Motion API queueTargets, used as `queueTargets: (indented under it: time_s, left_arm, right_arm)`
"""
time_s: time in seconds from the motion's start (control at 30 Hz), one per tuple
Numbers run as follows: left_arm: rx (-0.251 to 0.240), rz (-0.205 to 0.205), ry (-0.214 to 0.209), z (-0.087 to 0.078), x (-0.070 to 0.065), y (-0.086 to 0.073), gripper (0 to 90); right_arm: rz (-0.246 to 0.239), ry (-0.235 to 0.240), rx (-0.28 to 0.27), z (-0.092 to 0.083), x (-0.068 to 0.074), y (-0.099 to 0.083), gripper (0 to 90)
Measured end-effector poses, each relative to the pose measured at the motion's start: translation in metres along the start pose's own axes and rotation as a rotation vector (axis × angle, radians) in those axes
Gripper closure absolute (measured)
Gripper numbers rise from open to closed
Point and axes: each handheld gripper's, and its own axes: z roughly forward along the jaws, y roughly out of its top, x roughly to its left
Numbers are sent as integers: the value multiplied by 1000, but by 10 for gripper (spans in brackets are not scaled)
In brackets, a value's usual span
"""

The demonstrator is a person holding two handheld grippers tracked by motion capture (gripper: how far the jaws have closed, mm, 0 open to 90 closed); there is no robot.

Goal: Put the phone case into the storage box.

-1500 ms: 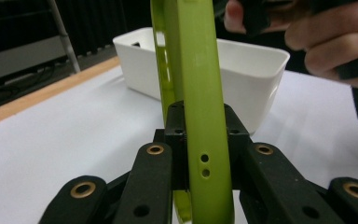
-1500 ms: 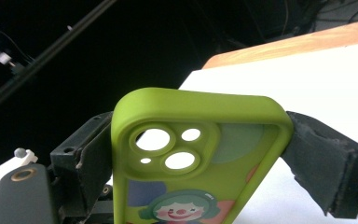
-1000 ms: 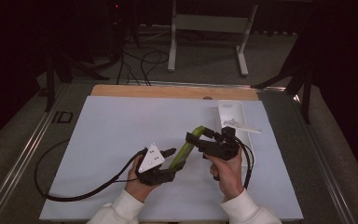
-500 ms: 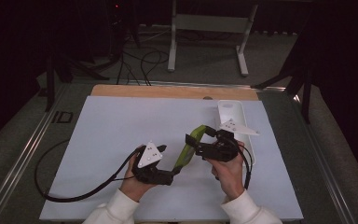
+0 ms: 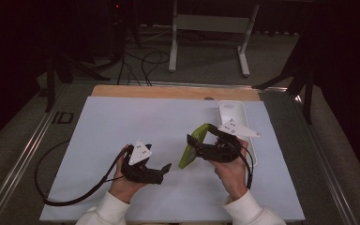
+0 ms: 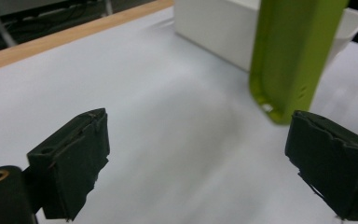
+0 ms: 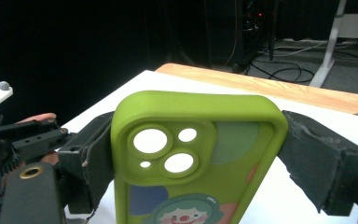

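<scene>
A lime-green phone case [image 5: 192,144] with camera cut-outs and a clown picture [image 7: 196,158] stands on edge just above the white table sheet [image 5: 136,122]. My right gripper [image 5: 198,151] is shut on it, one black pad [image 7: 91,158] on each side. To its left my left gripper [image 5: 163,172] sits low over the sheet, a short gap from the case. Its jaws have just been opening and now stand wide, with nothing between the pads [image 6: 72,161]. In the left gripper view the case [image 6: 293,51] rises ahead at the right.
A white oblong tray [image 5: 232,111] lies on the sheet behind the right hand, and in the left gripper view the tray [image 6: 214,28] sits behind the case. A wooden strip [image 5: 168,91] edges the table's far side. Stand legs and cables cover the floor beyond.
My left gripper has drawn back from the green case toward the left and near edge, and its jaws stand wider. The right gripper has kept its hold on the case, barely moving.
</scene>
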Motion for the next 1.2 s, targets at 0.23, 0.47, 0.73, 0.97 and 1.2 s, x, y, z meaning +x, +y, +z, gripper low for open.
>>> queueTargets:
  time_s: [0.23, 0.47, 0.73, 0.97, 1.2]
  left_arm:
    - [31, -29, 59, -11, 14, -11, 42]
    - [51, -67, 112, -20, 27, -23, 17]
    - [51, -95, 140, -30, 40, -43, 12]
    - [46, -108, 150, -38, 49, -55, 0]
    - [31, -123, 173, -46, 56, -63, 0]
  right_arm:
    - [-18, -13, 2, -1, 0, 3, 161]
    - [-25, -23, 4, -1, -2, 5, 161]
    - [-29, -36, 7, -3, -5, 7, 161]
    - [-29, -44, 6, -3, -8, 8, 161]
    - [-31, -54, 9, -3, -9, 9, 161]
